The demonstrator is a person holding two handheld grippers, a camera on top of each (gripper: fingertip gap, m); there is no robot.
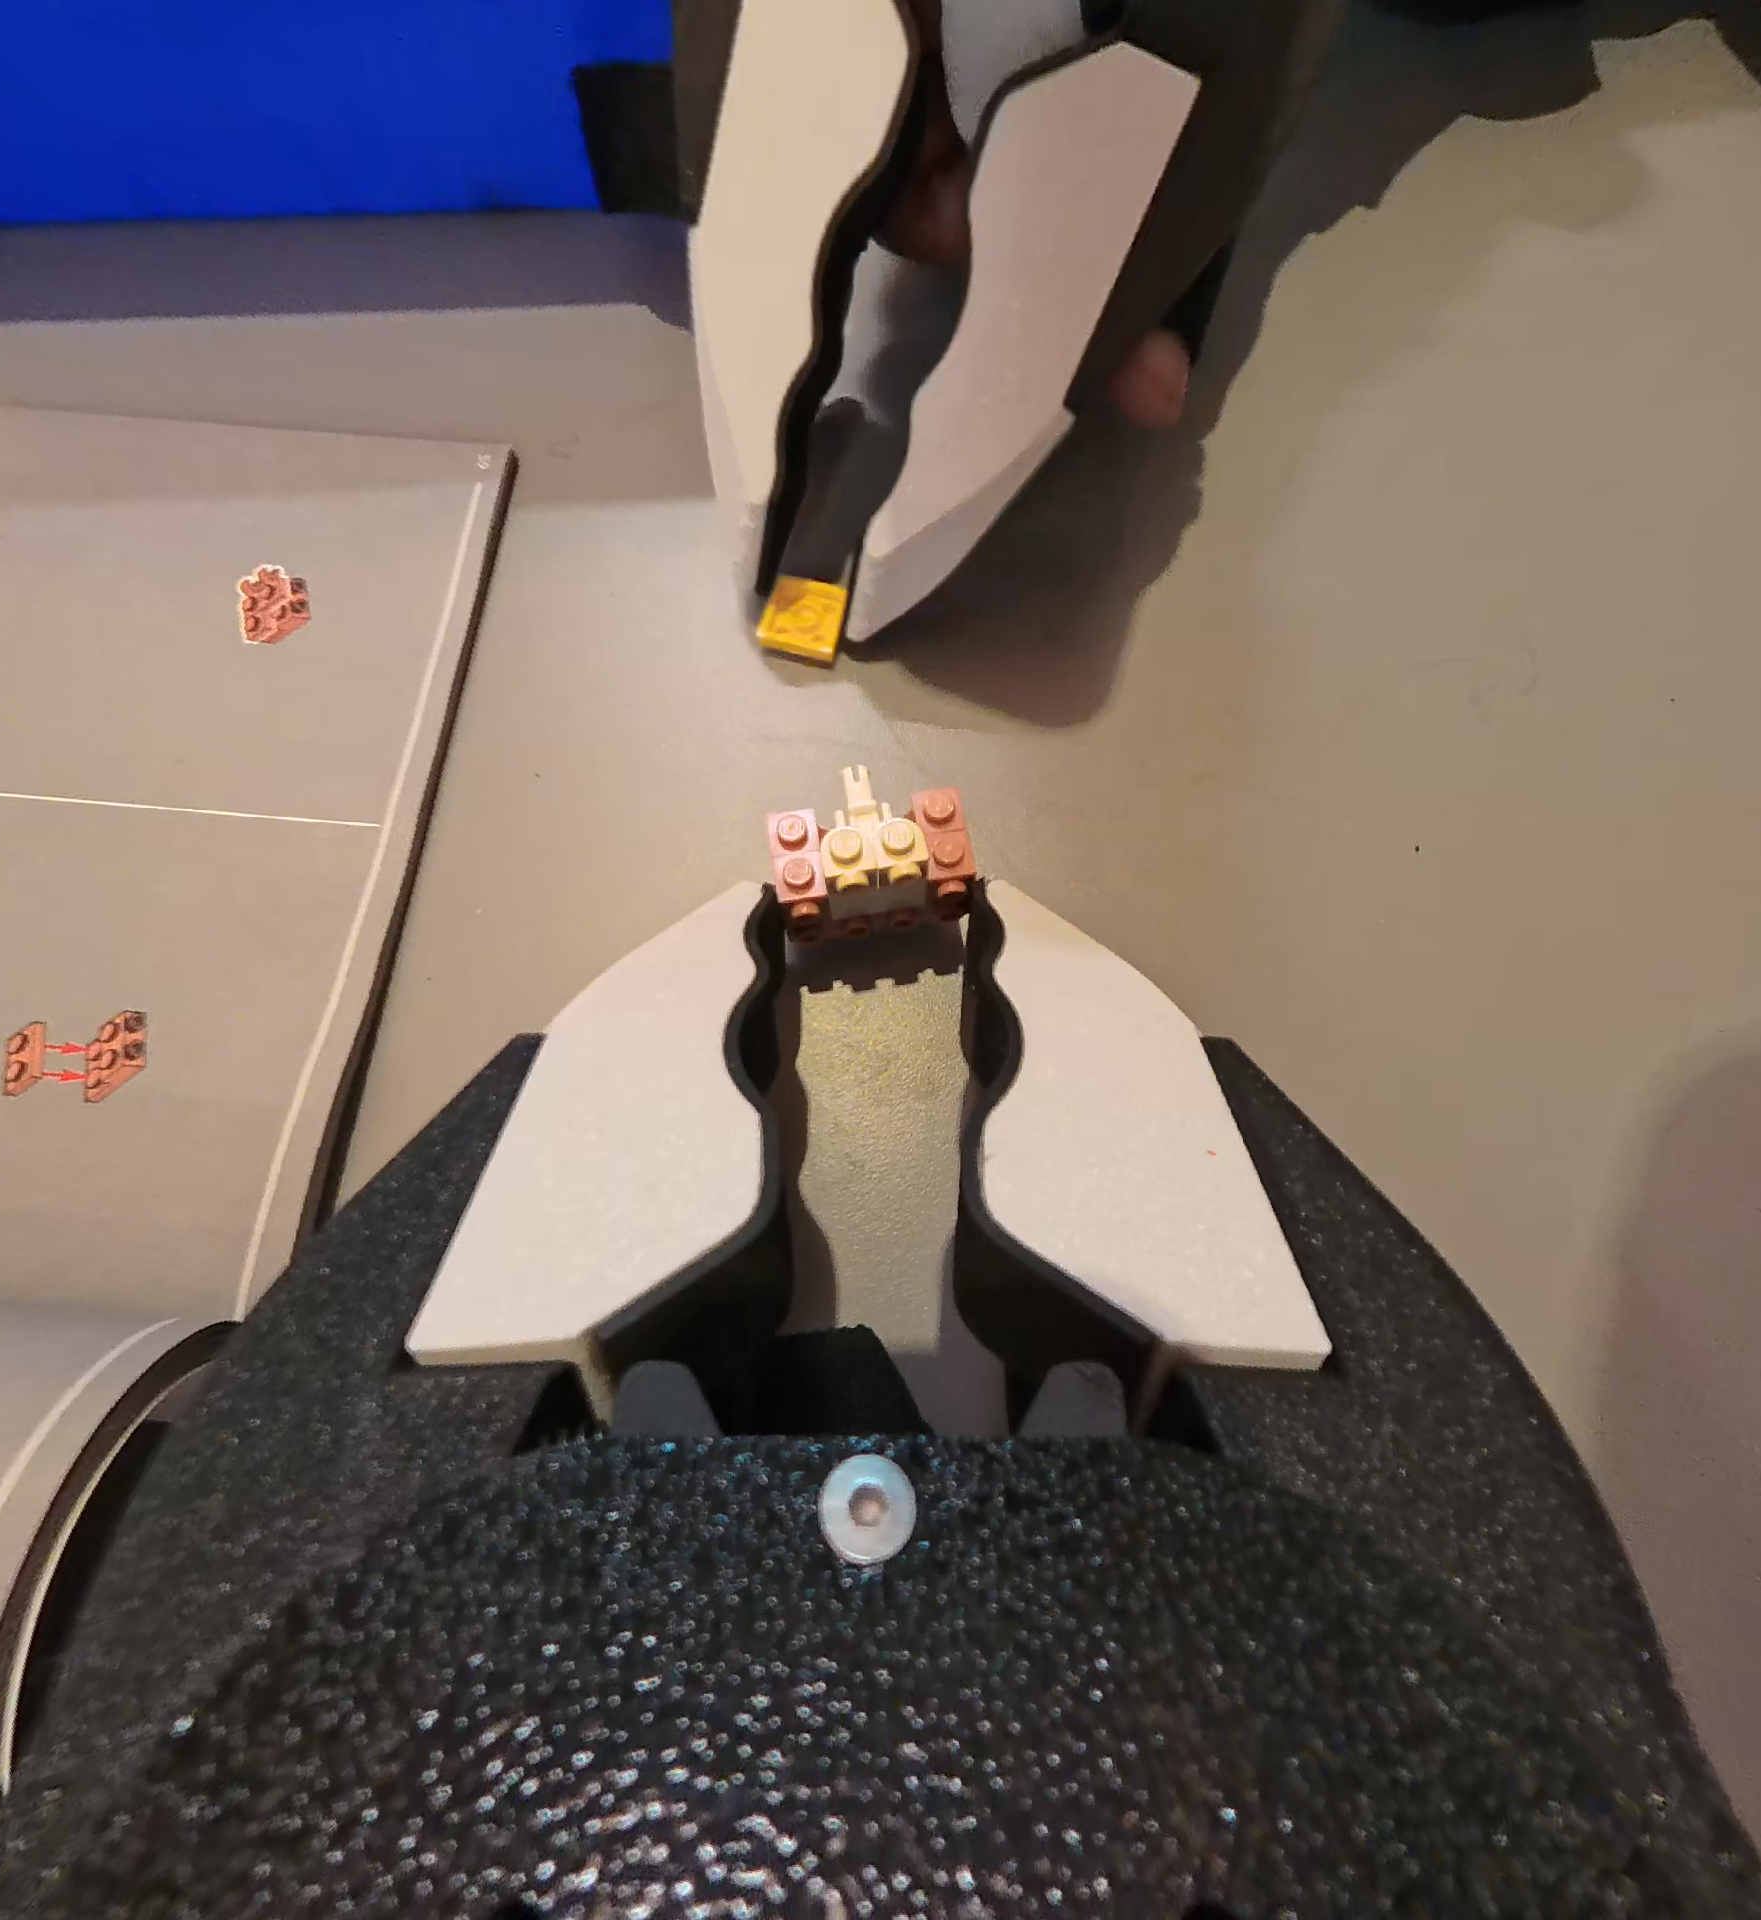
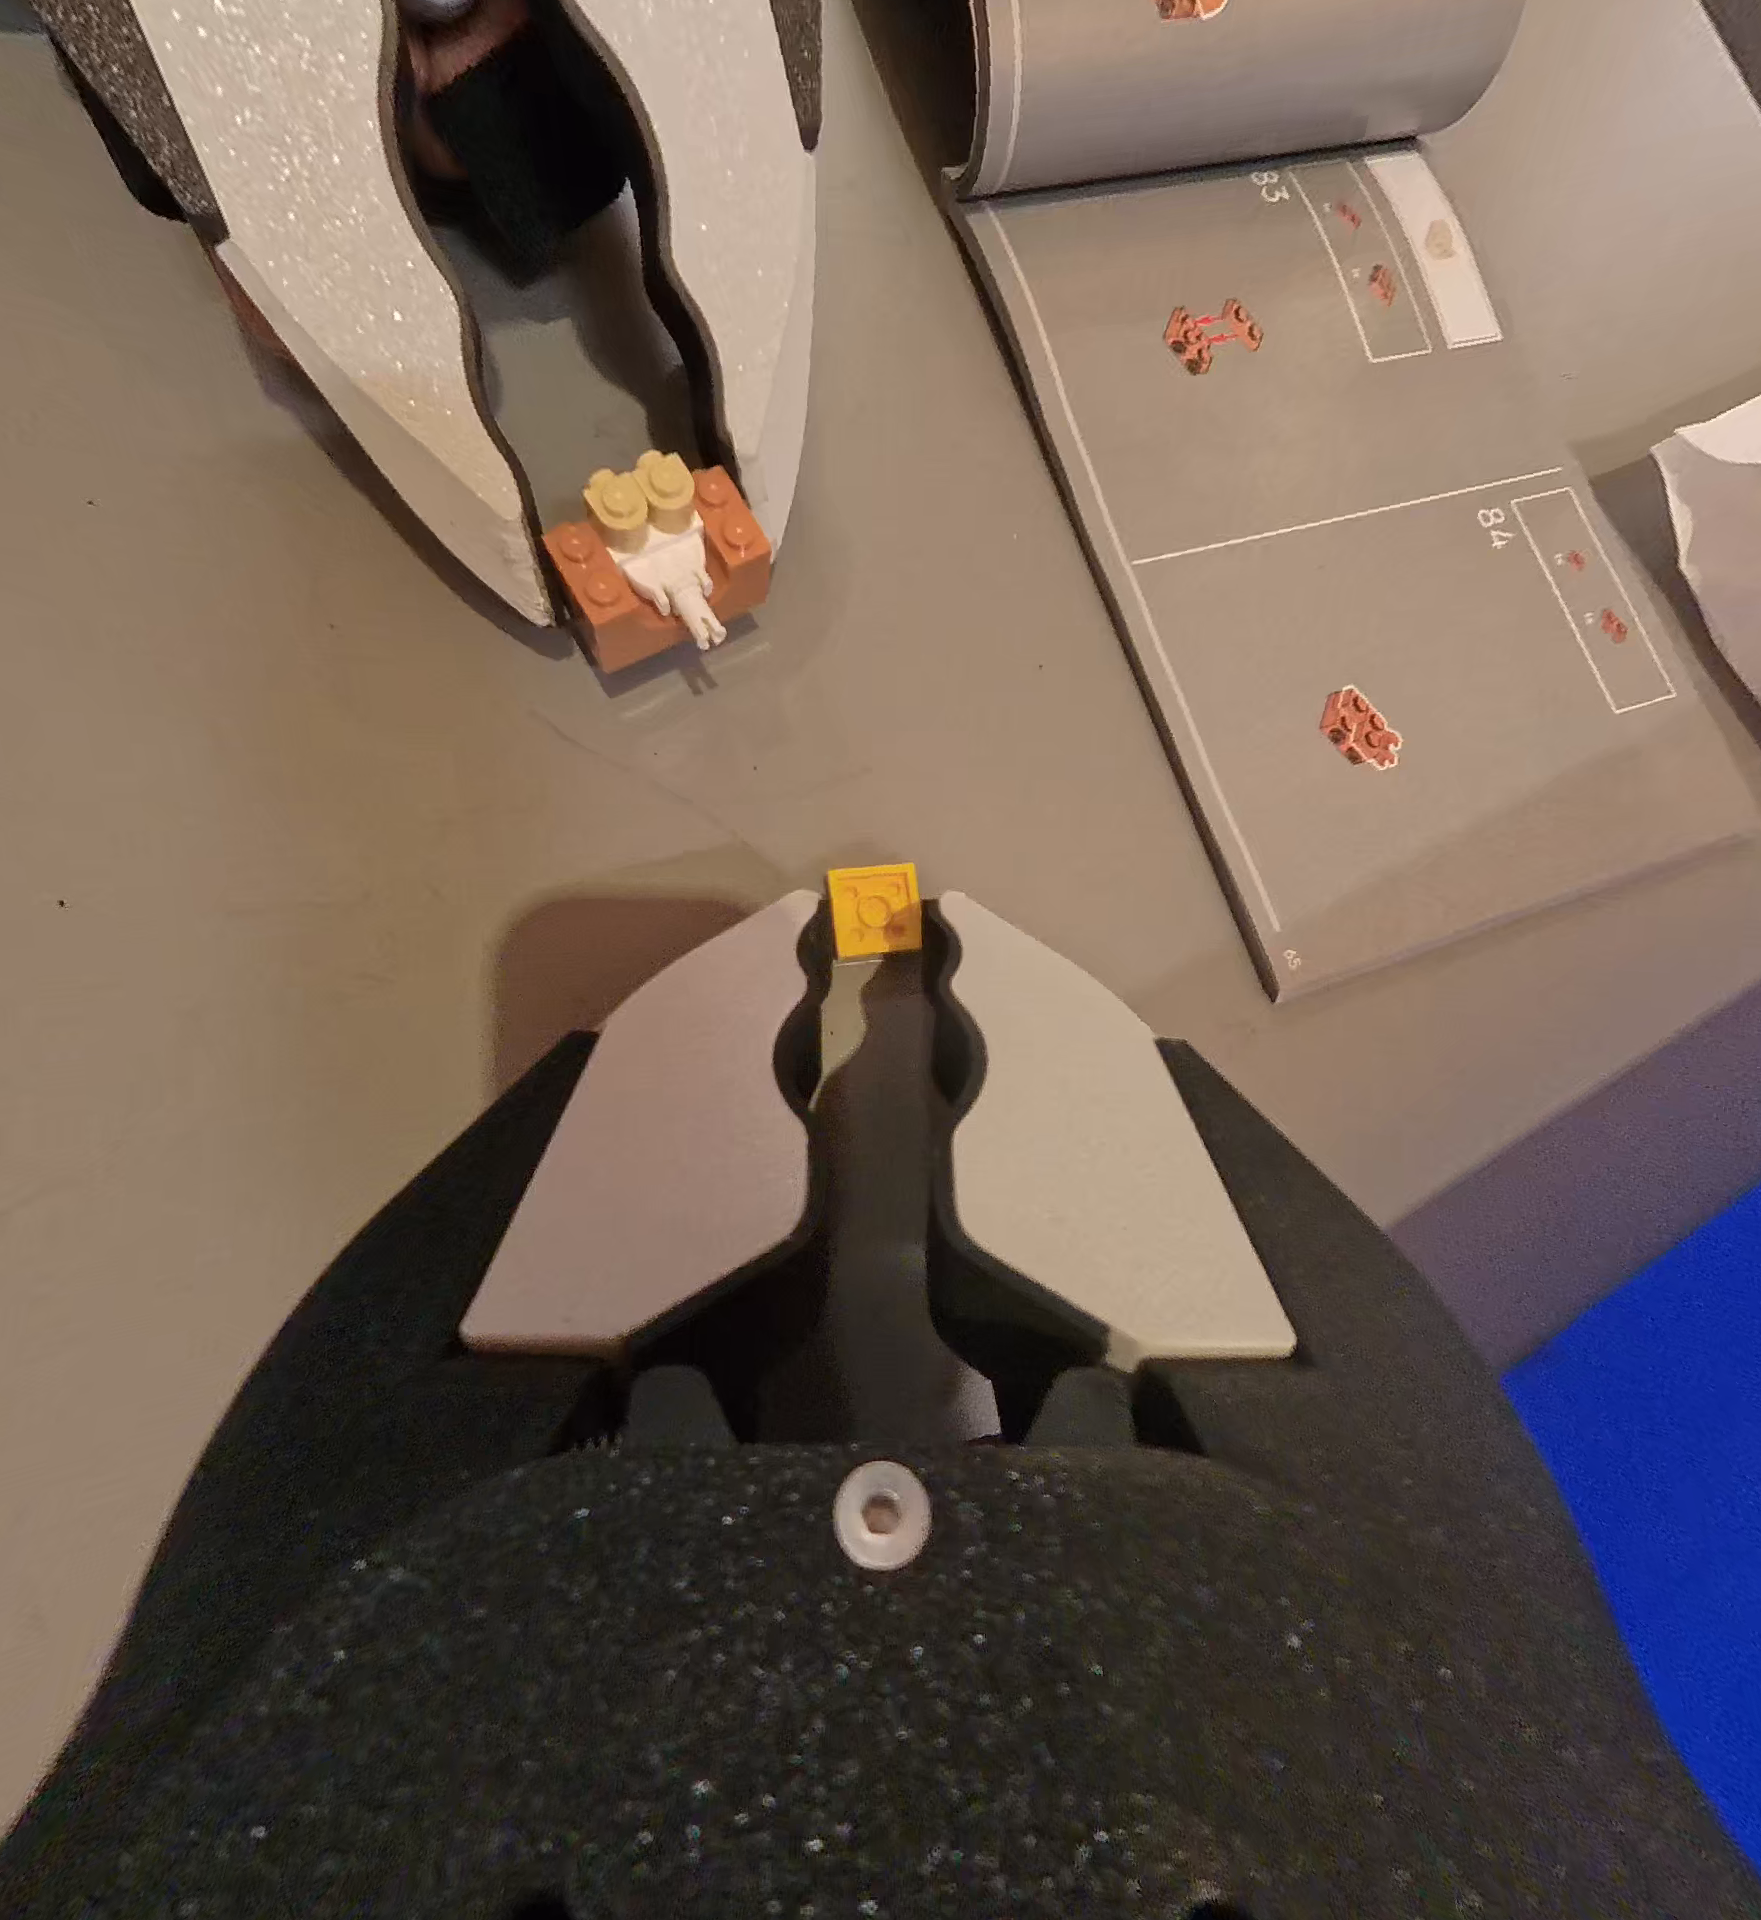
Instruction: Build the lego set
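Observation:
My left gripper point(image 1: 876, 894) is shut on a small brick assembly point(image 1: 871, 857) of brown, tan and white pieces, held at the fingertips over the grey table point(image 1: 1375, 831). The assembly also shows in the right wrist view point(image 2: 658, 551), between the left gripper's fingers point(image 2: 647, 561). My right gripper point(image 2: 871, 914) is shut on a small yellow square plate point(image 2: 873, 907), its underside facing the camera. In the left wrist view the right gripper point(image 1: 814, 613) holds the yellow plate point(image 1: 801, 621) down near the table, beyond the assembly.
An open instruction booklet point(image 1: 180, 779) with brick pictures lies on the table left of my left gripper; it shows at the right in the right wrist view point(image 2: 1375, 571). A crumpled white paper point(image 2: 1759, 520) lies at the far right. A blue surface point(image 1: 232, 104) borders the table. One gripper's finger ends stand about 7 centimetres off the other's.

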